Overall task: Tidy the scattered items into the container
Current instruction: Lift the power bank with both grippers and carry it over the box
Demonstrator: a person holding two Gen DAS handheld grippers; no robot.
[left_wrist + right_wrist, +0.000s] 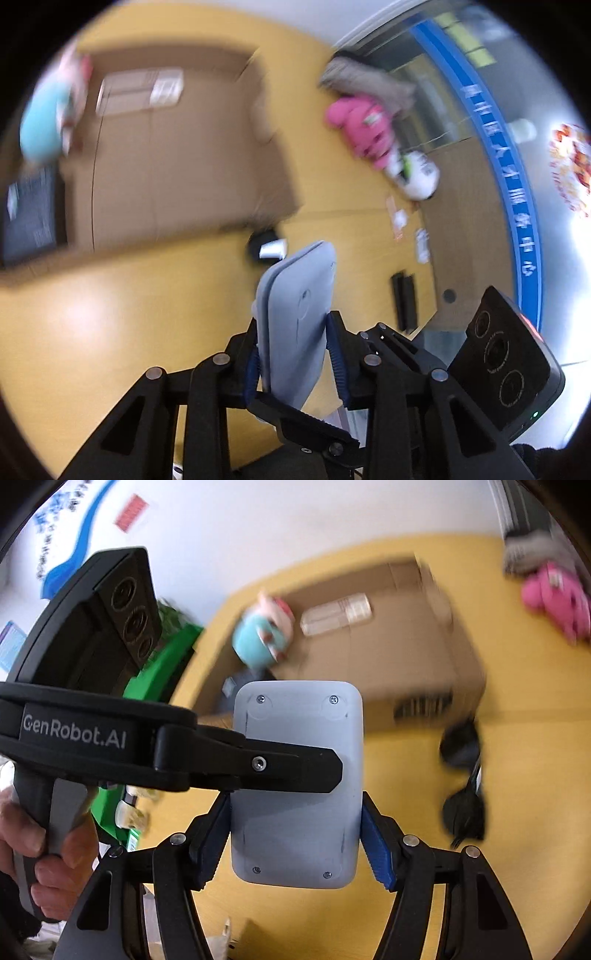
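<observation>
A flat pale grey device [295,325] with corner screws, also in the right wrist view [299,786], is held above the yellow table by both grippers at once. My left gripper [295,354] is shut on its thin faces. My right gripper [295,834] is shut on its long edges, and the left gripper's finger [258,764] crosses its back. The open cardboard box [177,155] lies beyond; in the right wrist view [388,646] it holds a clear plastic bottle [336,614], a teal and pink toy [258,635] and a dark packet [31,214].
A pink plush toy [360,127] and a grey furry item [364,79] lie at the far table edge with a white and green item [415,173]. Black sunglasses [463,782] lie right of the box. A green crate [155,686] stands at the left. Small cards [397,218] lie on the table.
</observation>
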